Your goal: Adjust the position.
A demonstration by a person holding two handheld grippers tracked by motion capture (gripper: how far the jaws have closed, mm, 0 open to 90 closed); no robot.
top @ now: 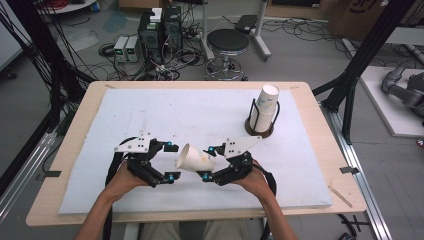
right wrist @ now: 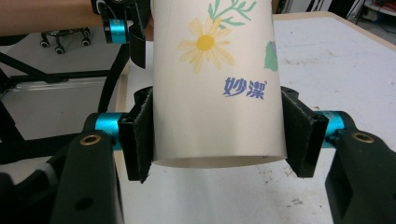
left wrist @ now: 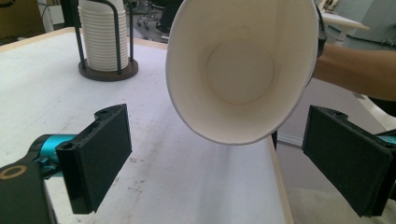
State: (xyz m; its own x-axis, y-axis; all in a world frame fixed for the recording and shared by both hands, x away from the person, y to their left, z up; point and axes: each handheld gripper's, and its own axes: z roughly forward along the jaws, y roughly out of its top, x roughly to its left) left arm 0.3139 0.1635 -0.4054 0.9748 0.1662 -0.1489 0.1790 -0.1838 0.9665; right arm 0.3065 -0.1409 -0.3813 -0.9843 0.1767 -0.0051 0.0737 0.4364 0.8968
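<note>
The right gripper (right wrist: 217, 135) clamps a paper cup (top: 195, 159) (mouth pointing left); the left gripper (left wrist: 233, 163) gapes wide near it.

Right hand-held gripper (top: 206, 163) clamped — left hand-held gripper (top: 172, 161) spread wide

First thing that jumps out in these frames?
The white paper cup with a yellow daisy print, held on its side above the middle of the white foam-topped table, its base end clamped in the right tool. Its open mouth faces the left tool, whose jaws stand wide. At the far right, a stack of white cups in a black wire holder.
</note>
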